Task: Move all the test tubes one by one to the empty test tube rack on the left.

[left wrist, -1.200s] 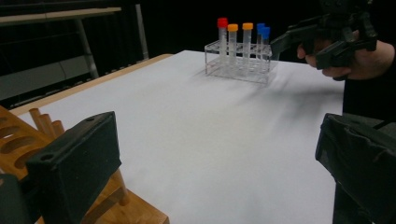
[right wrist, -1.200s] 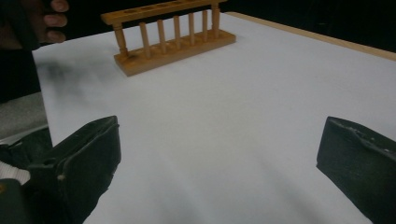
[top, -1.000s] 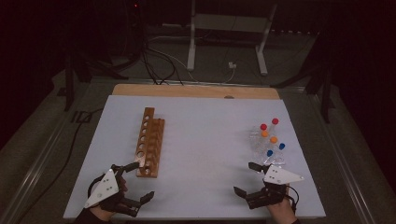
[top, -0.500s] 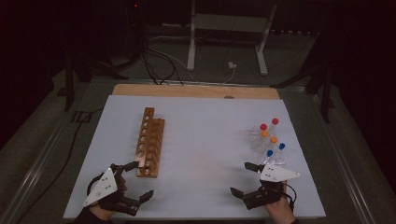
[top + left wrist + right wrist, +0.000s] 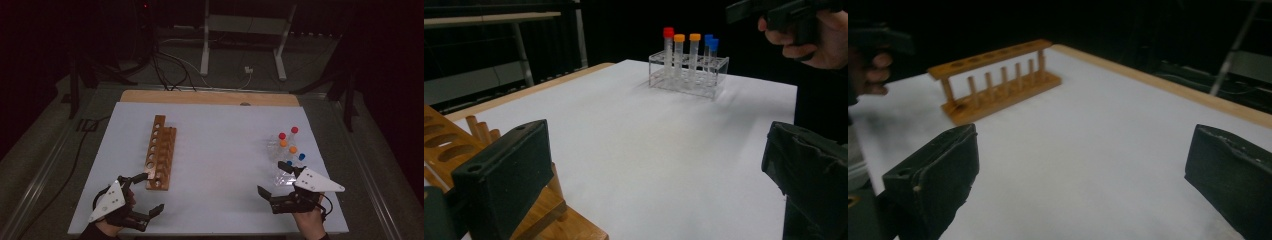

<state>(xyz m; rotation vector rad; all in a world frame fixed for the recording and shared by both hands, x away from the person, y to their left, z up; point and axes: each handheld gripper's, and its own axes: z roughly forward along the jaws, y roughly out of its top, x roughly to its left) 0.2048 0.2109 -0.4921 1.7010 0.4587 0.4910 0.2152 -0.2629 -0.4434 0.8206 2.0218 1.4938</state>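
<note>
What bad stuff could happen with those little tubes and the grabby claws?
1. The right gripper is open right beside the clear rack. A careless swing might bump it and tip the capped tubes.
2. The tubes stand packed close together, so grabbing one could knock its neighbours.
3. The left gripper, also open, sits by the near end of the wooden rack. A nudge could slide that empty rack out of place.

Dim room, table (image 5: pixel 220 150) evenly lit (surroundings black); near fingers blurred.

Dark room; metal stand (image 5: pixel 242 35) behind white table (image 5: pixel 225 130).
</note>
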